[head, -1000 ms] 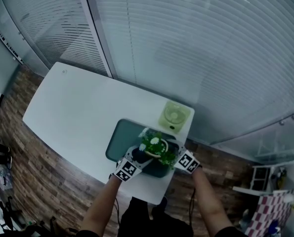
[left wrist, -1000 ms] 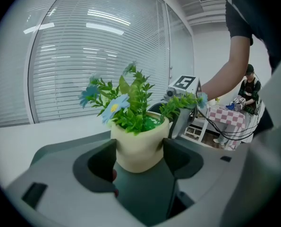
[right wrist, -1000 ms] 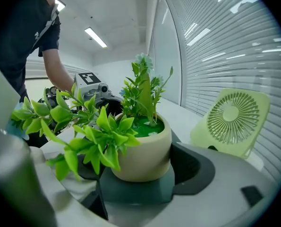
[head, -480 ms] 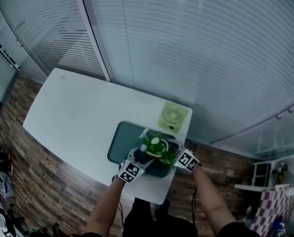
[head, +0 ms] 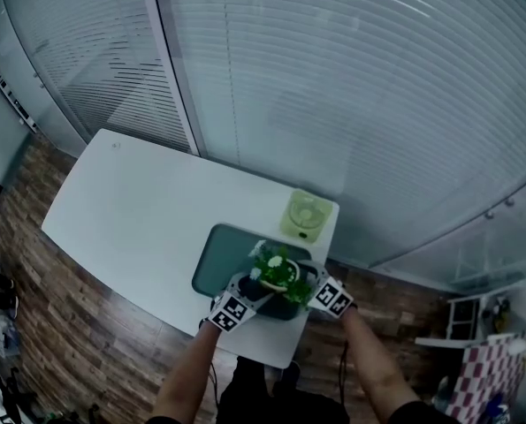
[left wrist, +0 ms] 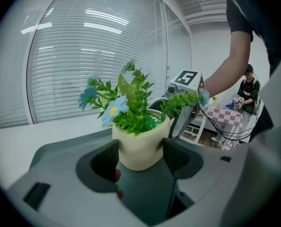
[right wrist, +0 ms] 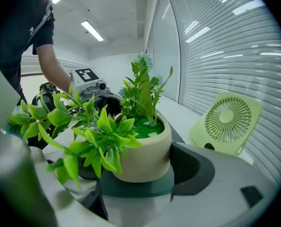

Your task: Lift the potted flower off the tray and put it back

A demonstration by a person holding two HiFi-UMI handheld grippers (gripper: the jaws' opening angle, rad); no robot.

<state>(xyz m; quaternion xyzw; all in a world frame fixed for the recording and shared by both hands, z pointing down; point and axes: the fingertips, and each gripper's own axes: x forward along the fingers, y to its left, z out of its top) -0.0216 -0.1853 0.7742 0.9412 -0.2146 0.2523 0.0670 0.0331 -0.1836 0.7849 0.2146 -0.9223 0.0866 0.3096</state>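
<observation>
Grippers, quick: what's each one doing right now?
Left gripper: closed on the potted flower, jaws on its cream pot.
Right gripper: closed on the same pot.

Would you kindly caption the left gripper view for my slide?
Left gripper, jaws closed on a cream pot of blue flowers and green leaves.

The potted flower (head: 277, 269), a cream pot with green leaves and blue blooms, stands upright. It is at the dark green tray's (head: 220, 259) near right end.
</observation>
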